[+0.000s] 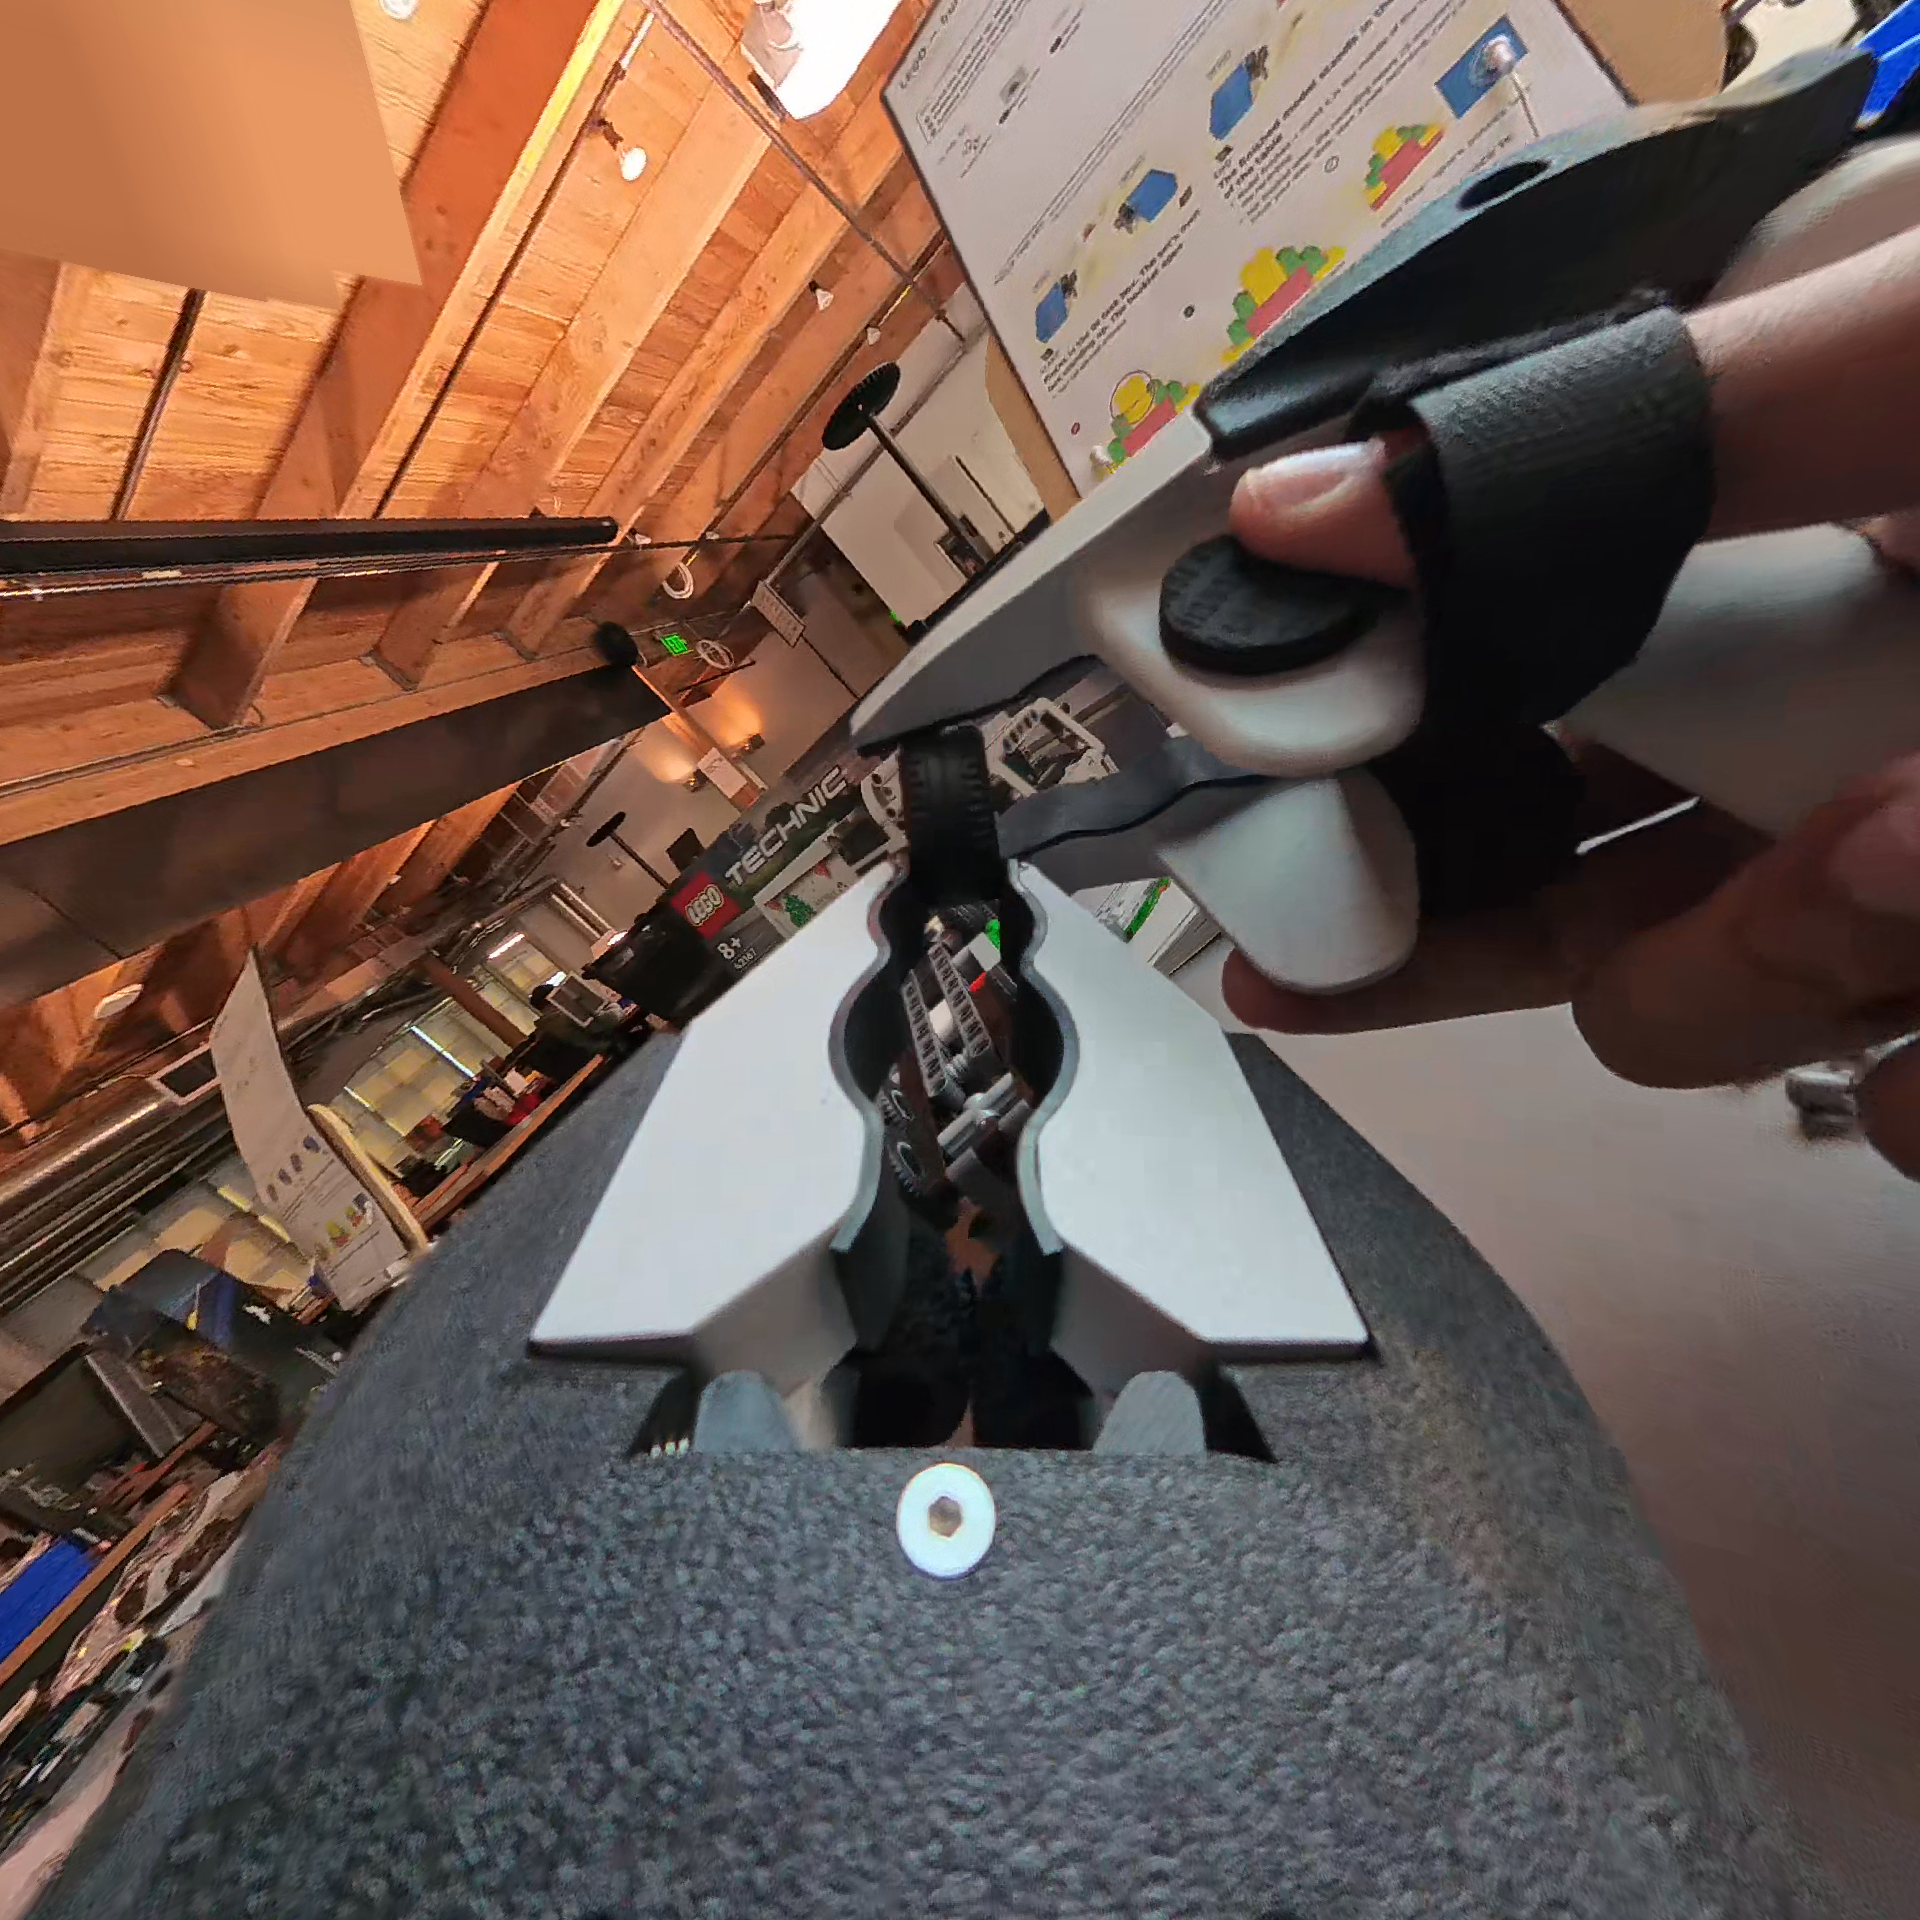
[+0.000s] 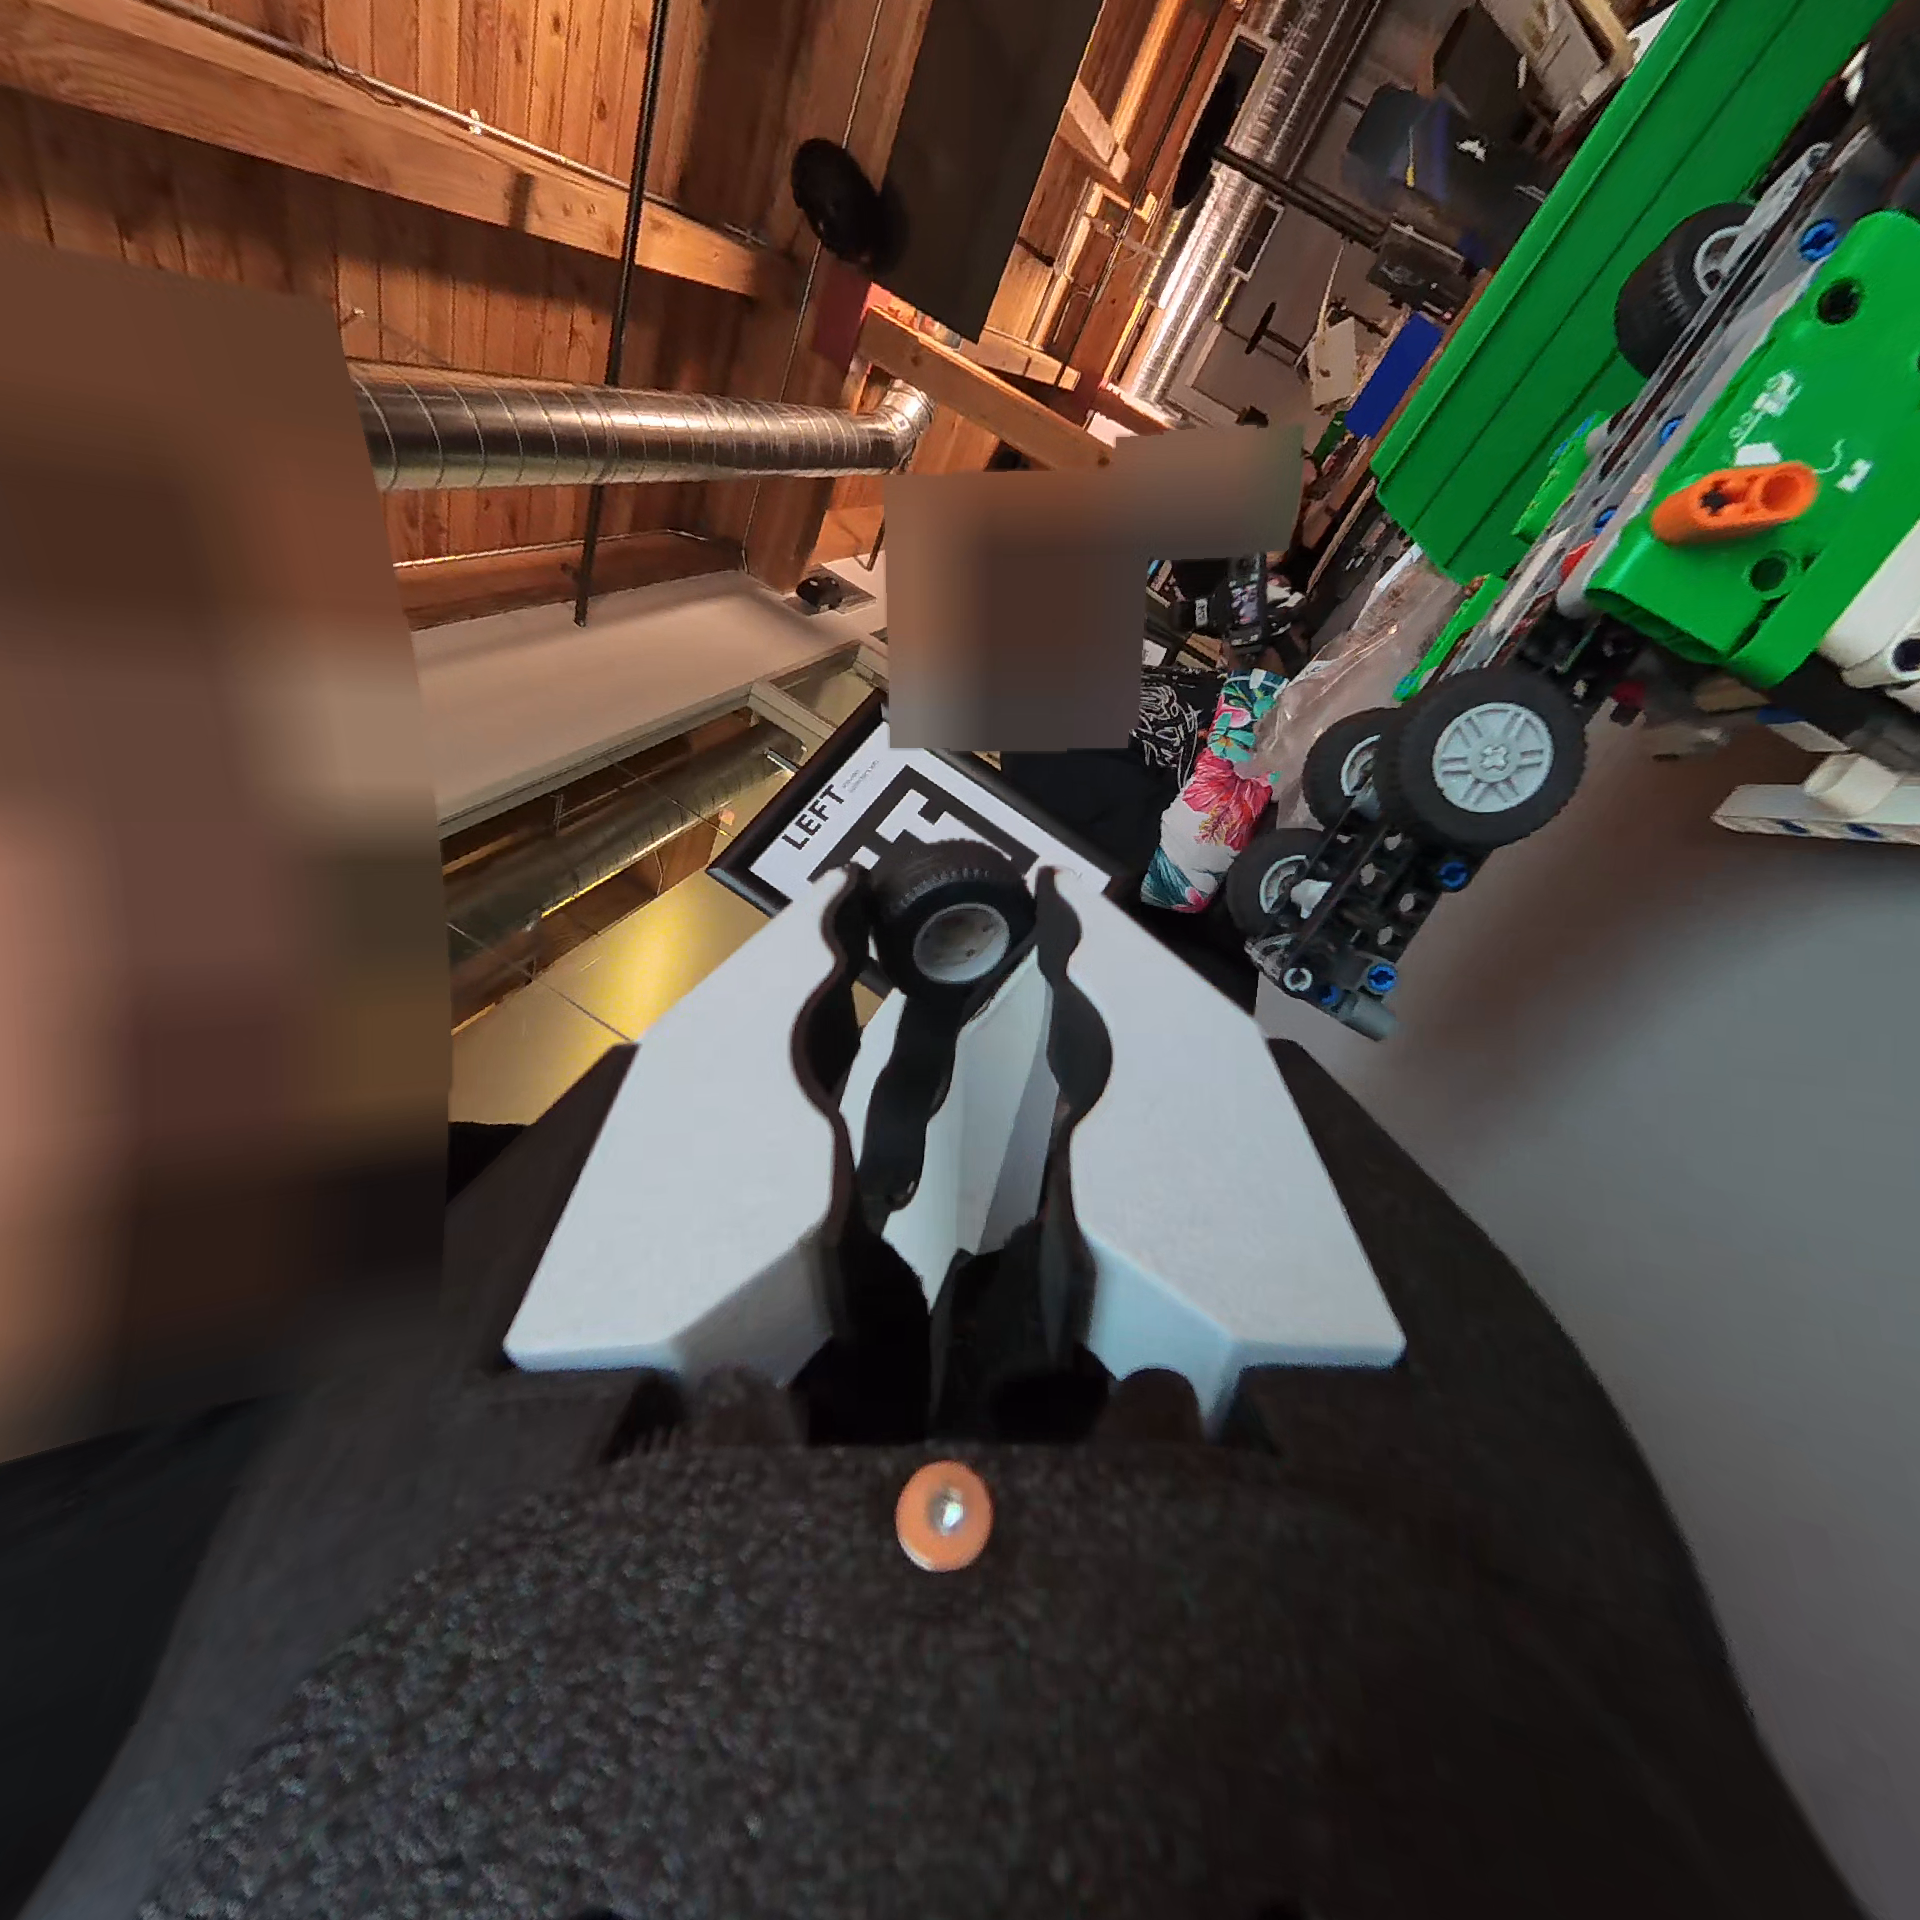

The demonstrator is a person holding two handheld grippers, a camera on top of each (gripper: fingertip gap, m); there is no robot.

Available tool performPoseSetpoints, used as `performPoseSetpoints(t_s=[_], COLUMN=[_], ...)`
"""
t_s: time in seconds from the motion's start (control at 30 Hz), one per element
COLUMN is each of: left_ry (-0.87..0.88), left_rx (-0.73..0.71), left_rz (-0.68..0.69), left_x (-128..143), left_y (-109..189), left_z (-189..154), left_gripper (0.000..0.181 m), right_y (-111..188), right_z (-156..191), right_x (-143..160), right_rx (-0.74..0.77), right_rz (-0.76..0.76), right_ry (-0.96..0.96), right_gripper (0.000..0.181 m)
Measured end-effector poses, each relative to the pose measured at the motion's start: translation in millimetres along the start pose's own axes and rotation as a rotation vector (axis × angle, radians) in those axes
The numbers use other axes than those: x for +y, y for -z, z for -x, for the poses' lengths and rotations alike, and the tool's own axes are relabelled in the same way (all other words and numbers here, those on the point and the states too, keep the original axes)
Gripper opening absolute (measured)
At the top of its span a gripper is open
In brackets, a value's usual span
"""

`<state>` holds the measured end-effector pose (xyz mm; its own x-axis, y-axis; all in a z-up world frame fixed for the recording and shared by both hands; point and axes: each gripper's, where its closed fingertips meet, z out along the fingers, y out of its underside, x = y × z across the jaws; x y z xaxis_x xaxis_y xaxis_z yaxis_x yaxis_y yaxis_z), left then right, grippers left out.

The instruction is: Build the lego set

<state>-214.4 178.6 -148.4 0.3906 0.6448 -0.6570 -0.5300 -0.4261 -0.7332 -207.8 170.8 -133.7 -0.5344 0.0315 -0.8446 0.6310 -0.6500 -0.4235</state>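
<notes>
Pinching a small black tyre (image 2: 951,920) at its tips, my right gripper (image 2: 945,914) is clamped across the tread, with the pale hub facing the camera. My left gripper (image 1: 951,904) has its jaws nearly together; a black rubber piece (image 1: 940,821), probably the same tyre seen edge-on, sits at its tips, but I cannot tell whether it grips that or the grey beams and gear (image 1: 940,1081) showing through the gap.

The tyre should be light, soft and grippy, so the tread is the place to hold; I judge a hard squeeze would only deform it.

Beyond, a hand (image 1: 1621,582) wraps the right tool's white handle. Well off to my right, the green truck model (image 2: 1714,499) lies tilted on the grey table (image 2: 1662,1143), a wheeled chassis section (image 2: 1382,862) just beside it.
</notes>
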Motion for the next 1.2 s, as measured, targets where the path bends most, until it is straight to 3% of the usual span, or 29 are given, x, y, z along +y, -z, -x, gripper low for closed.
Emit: performPoseSetpoints(t_s=[0.23,0.37,0.43,0.57,0.73,0.87,1.2], left_ry=[0.237,0.241,0.248,0.270,0.264,0.263,0.285], left_rx=[0.009,-0.032,-0.040,-0.020,0.011,0.039,0.123], left_rz=[0.017,0.006,0.003,0.009,0.028,0.053,0.071], left_x=[-3.2,-0.5,0.0,1.7,4.3,8.3,9.2], left_y=[-0.6,-0.6,-0.3,-1.4,-2.5,-5.2,-4.1], left_z=[2.8,7.9,10.3,9.3,3.6,-1.2,-15.6], left_gripper=[0.012,0.012,0.013,0.013,0.012,0.012,0.012], right_y=[0.8,-3.1,-4.4,-6.5,-1.0,3.6,10.8], right_z=[5.5,4.0,0.0,-0.2,-8.9,-11.4,-15.4], right_x=[-2.8,-1.8,1.6,8.4,1.8,0.5,3.3], right_rx=[-0.084,-0.078,-0.038,0.031,0.237,0.344,0.457], right_rz=[-0.031,-0.033,-0.007,0.025,0.149,0.229,0.383], right_ry=[0.020,0.106,0.157,0.407,0.878,1.133,1.401], right_gripper=[0.029,0.031,0.041,0.039,0.038,0.032,0.030])
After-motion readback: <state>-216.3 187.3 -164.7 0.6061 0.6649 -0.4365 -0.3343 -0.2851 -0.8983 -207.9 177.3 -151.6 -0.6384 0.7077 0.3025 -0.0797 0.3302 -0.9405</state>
